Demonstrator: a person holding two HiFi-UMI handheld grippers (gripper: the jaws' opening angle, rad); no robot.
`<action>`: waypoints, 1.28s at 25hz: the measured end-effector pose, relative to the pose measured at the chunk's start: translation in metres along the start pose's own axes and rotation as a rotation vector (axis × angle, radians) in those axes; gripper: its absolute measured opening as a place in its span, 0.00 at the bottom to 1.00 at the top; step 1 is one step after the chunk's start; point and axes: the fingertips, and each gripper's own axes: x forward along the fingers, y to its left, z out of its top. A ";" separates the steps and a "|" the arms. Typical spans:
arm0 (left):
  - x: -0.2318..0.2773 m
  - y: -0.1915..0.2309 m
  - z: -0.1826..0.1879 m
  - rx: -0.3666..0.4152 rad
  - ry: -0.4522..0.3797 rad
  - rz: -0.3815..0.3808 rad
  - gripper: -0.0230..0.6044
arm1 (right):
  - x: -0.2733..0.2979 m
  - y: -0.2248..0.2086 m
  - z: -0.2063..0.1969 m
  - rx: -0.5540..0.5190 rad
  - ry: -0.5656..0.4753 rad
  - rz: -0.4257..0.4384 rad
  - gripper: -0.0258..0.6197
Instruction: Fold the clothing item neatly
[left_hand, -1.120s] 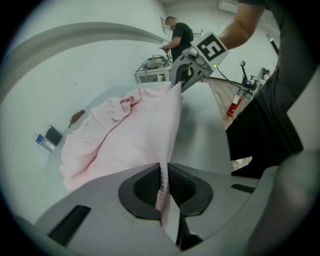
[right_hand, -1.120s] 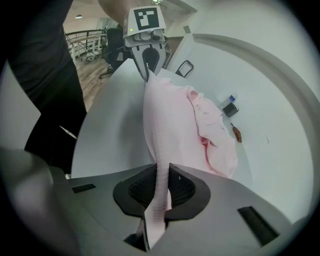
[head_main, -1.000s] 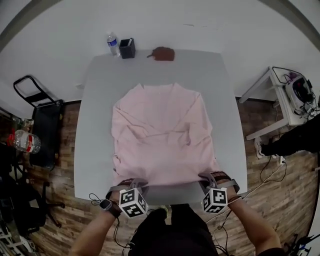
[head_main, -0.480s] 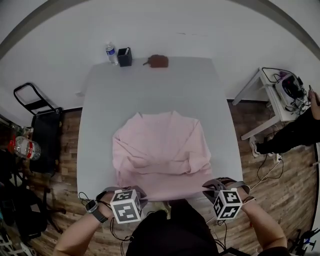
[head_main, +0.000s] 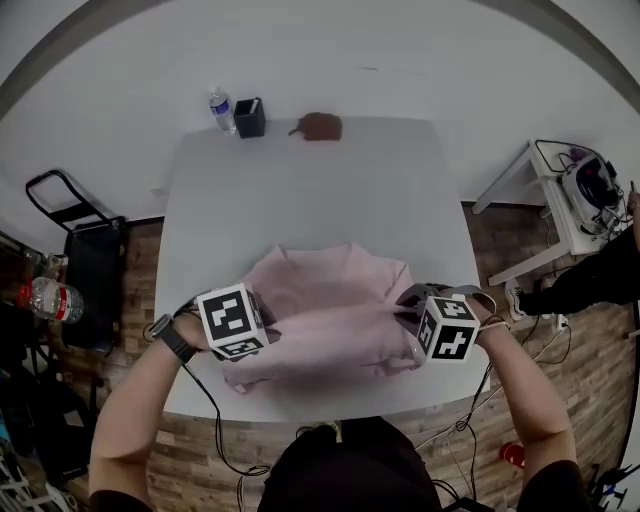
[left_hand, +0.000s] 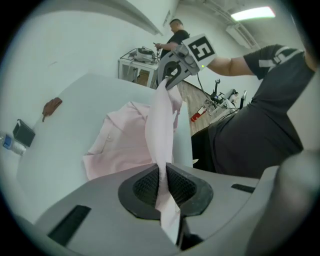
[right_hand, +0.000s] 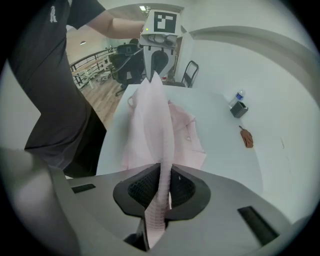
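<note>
Pink shirt (head_main: 330, 300) sits on the 6 o'clock half of the grey worktop (head_main: 300, 190), collar toward 12 o'clock. Its near hem is raised off the surface and stretched between the two tools. Left gripper (left_hand: 162, 176) at the shirt's 9 o'clock, fingers (left_hand: 144, 186) clenched on a fold of pink cloth. Right gripper (right_hand: 161, 184) at 3 o'clock, fingers (right_hand: 140, 190) pinching the hem likewise. Along the 12 o'clock edge: water bottle (head_main: 221, 108), black holder (head_main: 251, 118), brown pouch (head_main: 320, 127), all well apart from the shirt.
</note>
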 end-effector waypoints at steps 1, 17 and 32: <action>0.001 0.021 0.001 -0.010 0.019 -0.004 0.07 | 0.010 -0.016 0.000 0.001 0.007 0.017 0.11; 0.109 0.198 -0.034 -0.303 0.126 -0.113 0.10 | 0.180 -0.108 -0.032 0.029 0.082 0.191 0.11; -0.004 0.230 -0.047 -0.475 -0.429 0.016 0.30 | 0.089 -0.166 0.014 0.376 -0.364 -0.103 0.31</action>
